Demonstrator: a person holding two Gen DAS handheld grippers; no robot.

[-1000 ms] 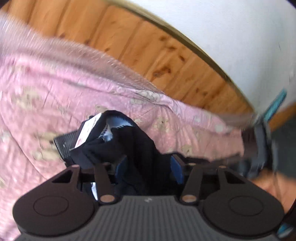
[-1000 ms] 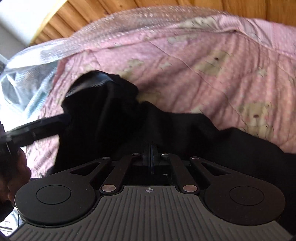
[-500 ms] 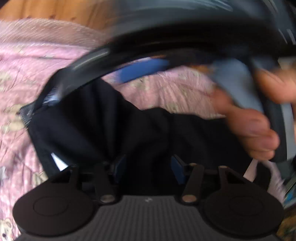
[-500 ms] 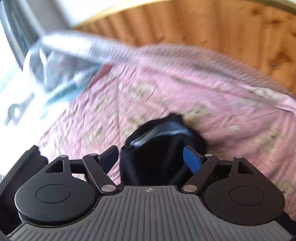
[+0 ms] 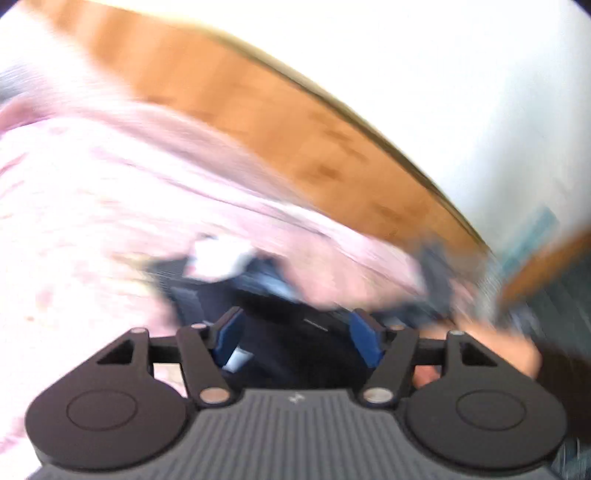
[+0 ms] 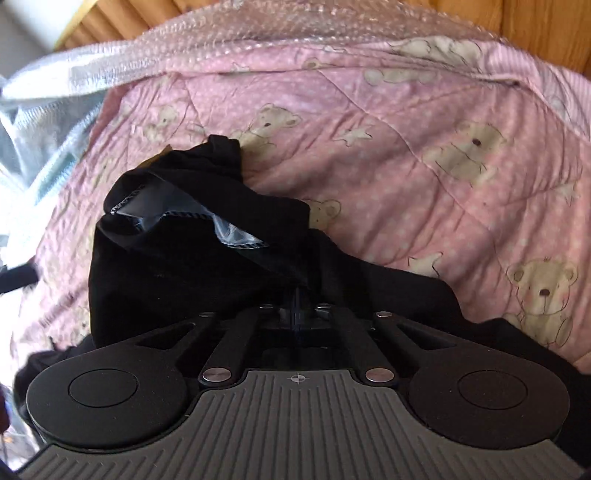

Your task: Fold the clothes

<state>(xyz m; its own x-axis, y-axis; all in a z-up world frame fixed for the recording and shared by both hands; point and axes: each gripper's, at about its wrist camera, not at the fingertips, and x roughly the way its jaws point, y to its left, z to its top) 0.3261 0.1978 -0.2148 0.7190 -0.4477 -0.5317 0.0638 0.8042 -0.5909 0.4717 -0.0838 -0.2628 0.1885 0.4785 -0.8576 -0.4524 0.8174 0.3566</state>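
Observation:
A black garment (image 6: 192,251) lies crumpled on a pink teddy-bear quilt (image 6: 406,155); a grey inner lining (image 6: 229,229) shows at its folded-over edge. My right gripper (image 6: 297,306) is shut on the black garment near its middle. The left wrist view is motion-blurred: my left gripper (image 5: 295,336) has its blue pads wide apart, with the dark garment (image 5: 280,317) and its white label (image 5: 218,258) lying between and beyond them. Whether the pads touch the cloth cannot be told.
A wooden headboard (image 5: 295,140) and white wall (image 5: 461,92) lie beyond the quilt. Bubble wrap (image 6: 295,26) covers the quilt's far edge. A pale plastic-wrapped bundle (image 6: 33,122) sits at the left. A hand (image 5: 491,350) shows at right in the left view.
My right gripper, open half a second ago, has shut on the black garment. The left gripper stays open and has swung quickly, blurring its view.

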